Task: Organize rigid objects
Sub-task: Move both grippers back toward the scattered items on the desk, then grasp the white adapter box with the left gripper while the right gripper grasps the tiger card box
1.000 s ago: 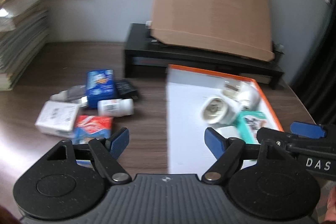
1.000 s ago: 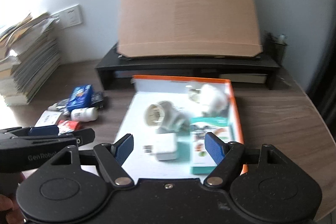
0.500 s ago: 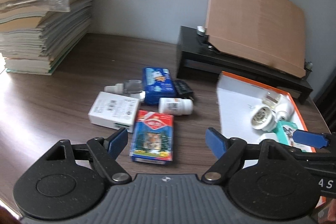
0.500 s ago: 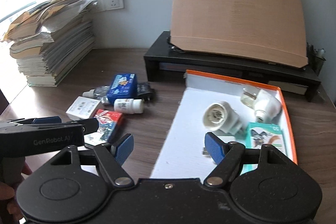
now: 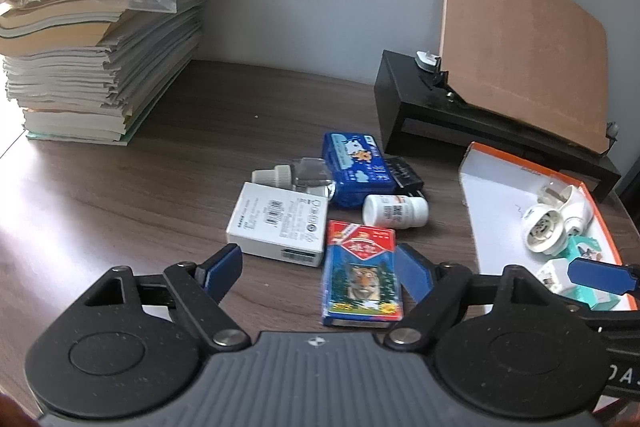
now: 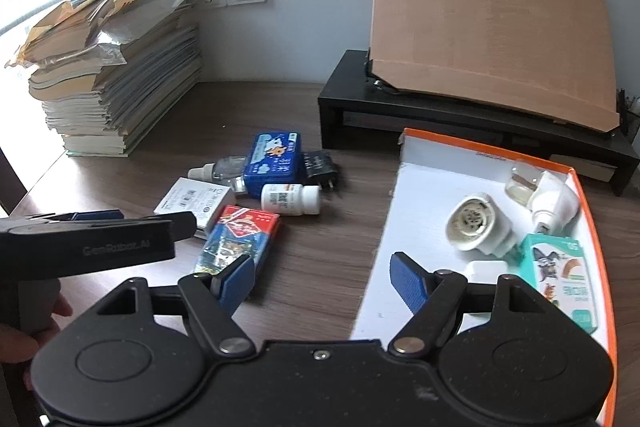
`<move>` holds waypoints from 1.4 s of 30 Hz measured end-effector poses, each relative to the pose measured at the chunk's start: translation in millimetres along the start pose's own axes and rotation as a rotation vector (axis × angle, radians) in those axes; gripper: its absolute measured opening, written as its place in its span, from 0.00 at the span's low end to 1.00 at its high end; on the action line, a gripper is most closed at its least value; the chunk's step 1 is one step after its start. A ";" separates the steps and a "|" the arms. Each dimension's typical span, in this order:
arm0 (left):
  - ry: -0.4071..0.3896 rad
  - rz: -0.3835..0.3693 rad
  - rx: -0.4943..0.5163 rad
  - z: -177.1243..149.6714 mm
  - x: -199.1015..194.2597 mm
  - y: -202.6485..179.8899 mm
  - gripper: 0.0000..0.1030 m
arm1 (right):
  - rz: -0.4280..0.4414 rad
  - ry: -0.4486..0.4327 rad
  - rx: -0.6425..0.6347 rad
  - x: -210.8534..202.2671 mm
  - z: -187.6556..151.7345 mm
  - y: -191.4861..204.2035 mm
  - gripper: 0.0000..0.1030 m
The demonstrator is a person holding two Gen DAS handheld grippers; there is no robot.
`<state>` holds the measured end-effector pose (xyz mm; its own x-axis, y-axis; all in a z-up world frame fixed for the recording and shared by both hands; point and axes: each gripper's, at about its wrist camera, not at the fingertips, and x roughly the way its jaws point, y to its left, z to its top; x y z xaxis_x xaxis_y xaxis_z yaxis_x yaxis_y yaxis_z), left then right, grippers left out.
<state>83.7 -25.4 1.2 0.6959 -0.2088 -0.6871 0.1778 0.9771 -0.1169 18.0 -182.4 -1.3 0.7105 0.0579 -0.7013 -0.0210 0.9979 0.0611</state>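
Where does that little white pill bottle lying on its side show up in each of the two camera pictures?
Left wrist view: the white pill bottle lies a little right of centre, just behind the red tiger box.
Right wrist view: the bottle lies left of centre, behind the same red box.
Shared landmark: the blue box directly behind the bottle in both views.

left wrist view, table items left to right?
Paper stack → white box → tiger card box → white pill bottle → orange-rimmed tray → white lamp socket
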 end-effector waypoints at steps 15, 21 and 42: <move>0.076 0.015 0.058 11.8 61.1 25.8 0.89 | -0.058 0.029 0.066 20.8 -3.3 10.9 0.86; 0.104 0.020 0.070 15.4 85.6 37.6 0.91 | -0.085 0.044 0.097 31.0 -2.9 12.0 0.86; 0.043 -0.017 0.089 21.5 69.2 78.8 0.77 | 0.002 0.136 0.065 106.0 6.2 79.0 0.87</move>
<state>160.8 36.2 -40.2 0.6625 -0.2214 -0.7156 0.2513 0.9656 -0.0661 96.0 -97.6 -66.4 0.6084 0.0676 -0.7907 0.0264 0.9941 0.1053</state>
